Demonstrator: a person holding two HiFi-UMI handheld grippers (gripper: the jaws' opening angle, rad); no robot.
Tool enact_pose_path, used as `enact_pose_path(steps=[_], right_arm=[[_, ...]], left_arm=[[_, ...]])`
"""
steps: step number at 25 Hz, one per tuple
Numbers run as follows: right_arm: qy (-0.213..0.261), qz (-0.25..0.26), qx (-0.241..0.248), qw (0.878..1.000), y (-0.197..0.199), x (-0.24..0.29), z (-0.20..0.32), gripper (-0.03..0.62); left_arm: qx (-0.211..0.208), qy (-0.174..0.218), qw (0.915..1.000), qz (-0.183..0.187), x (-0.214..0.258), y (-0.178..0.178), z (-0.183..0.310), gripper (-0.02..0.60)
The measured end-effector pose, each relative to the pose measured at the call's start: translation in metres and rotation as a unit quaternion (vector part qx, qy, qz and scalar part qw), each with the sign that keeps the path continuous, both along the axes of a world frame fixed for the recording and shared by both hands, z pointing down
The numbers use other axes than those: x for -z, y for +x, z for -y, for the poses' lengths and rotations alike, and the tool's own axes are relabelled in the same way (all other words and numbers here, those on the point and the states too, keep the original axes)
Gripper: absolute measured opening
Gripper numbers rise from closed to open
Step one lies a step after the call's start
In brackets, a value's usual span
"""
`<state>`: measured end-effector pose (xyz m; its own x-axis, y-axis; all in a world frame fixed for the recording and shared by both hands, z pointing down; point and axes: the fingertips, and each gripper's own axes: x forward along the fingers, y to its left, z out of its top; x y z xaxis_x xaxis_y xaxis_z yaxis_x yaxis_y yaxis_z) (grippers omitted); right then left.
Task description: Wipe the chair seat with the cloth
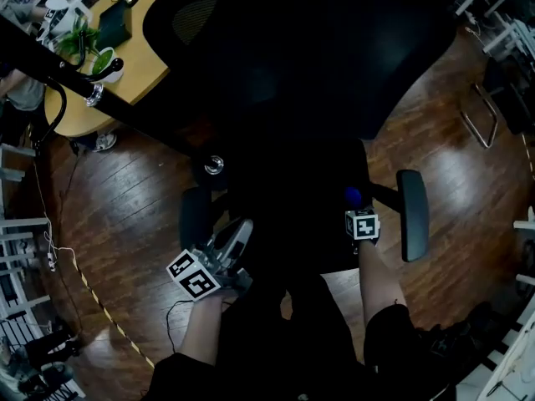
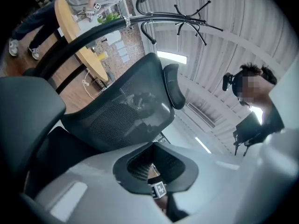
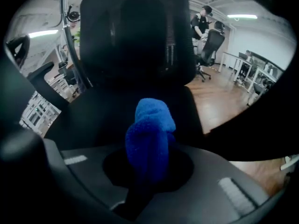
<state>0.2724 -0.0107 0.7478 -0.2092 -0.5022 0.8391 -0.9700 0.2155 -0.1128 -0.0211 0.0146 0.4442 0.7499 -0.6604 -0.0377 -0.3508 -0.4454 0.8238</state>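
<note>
Blue fuzzy cloth (image 3: 148,139): bunched, clamped between the jaws of the right gripper (image 1: 355,205), over the black office-chair seat (image 1: 292,182) near its right side. Left gripper (image 1: 227,247): jaws together, nothing held, at the seat's left front edge.

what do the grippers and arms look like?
The left gripper and right gripper are grey moulded shells, each carrying a white cube with black square markers. Forearms are bare below dark sleeves.

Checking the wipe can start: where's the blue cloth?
The blue cloth is clamped in the right gripper, over the chair seat, close to the armrest at the head view's right.
</note>
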Motion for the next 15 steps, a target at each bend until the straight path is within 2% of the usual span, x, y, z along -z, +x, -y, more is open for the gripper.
enact_pose_path(steps=[3, 7, 9, 12, 15], right_arm=[[0.003, 0.006, -0.023, 1.000, 0.032, -0.005, -0.009, 0.035], [0.002, 0.004, -0.053, 0.999, 0.040, 0.016, -0.012, 0.035], [0.023, 0.002, -0.065, 0.998, 0.040, 0.031, -0.008, 0.035], [0.073, -0.002, -0.055, 0.996, 0.020, 0.030, -0.001, 0.035], [0.057, 0.033, -0.019, 0.998, -0.041, 0.020, 0.005, 0.035]], left_arm=[[-0.023, 0.003, 0.9997, 0.003, -0.001, 0.022, 0.000, -0.009], [-0.035, 0.006, 0.9994, -0.001, 0.022, 0.032, -0.002, -0.009], [-0.030, 0.009, 0.9995, -0.001, 0.028, 0.032, -0.005, -0.008], [-0.013, 0.011, 0.9999, 0.002, 0.012, 0.021, -0.011, -0.009], [0.010, 0.010, 0.9999, -0.003, 0.007, 0.002, -0.005, -0.009]])
